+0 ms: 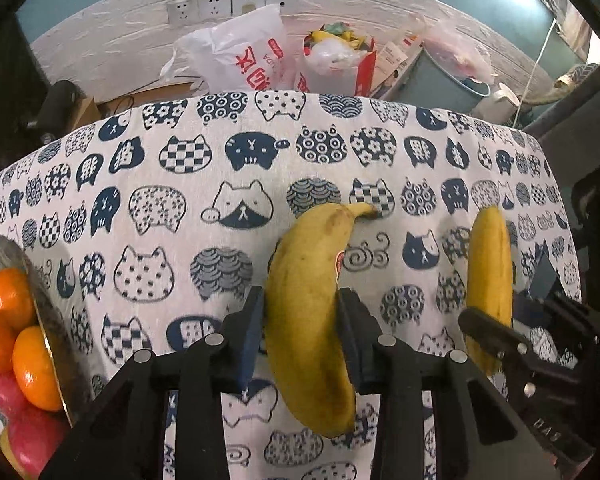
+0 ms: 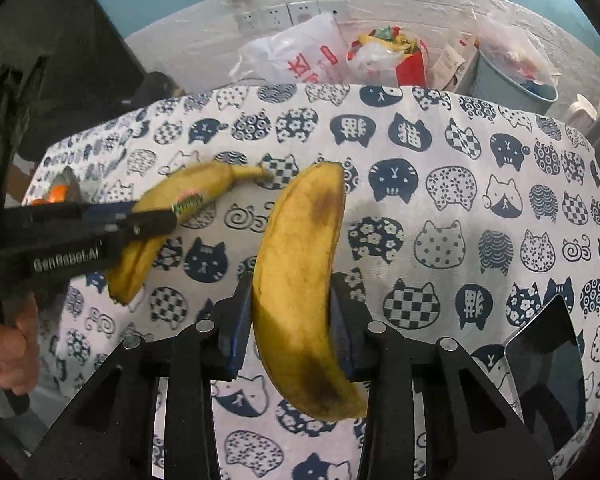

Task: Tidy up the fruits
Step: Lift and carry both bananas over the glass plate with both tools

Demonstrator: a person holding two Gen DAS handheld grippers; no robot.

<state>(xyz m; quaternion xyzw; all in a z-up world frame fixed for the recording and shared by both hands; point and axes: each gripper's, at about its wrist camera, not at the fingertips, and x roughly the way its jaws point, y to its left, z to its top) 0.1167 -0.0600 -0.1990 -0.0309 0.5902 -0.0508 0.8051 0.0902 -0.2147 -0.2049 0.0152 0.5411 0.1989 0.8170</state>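
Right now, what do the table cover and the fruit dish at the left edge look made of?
White table cover with navy cat-face print: looks like woven cotton or linen, matte, soft folds at the far edge. Shallow silvery fruit dish: probably metal or foil-faced, with a shiny rim that reflects light; only part of it shows, so this is uncertain.
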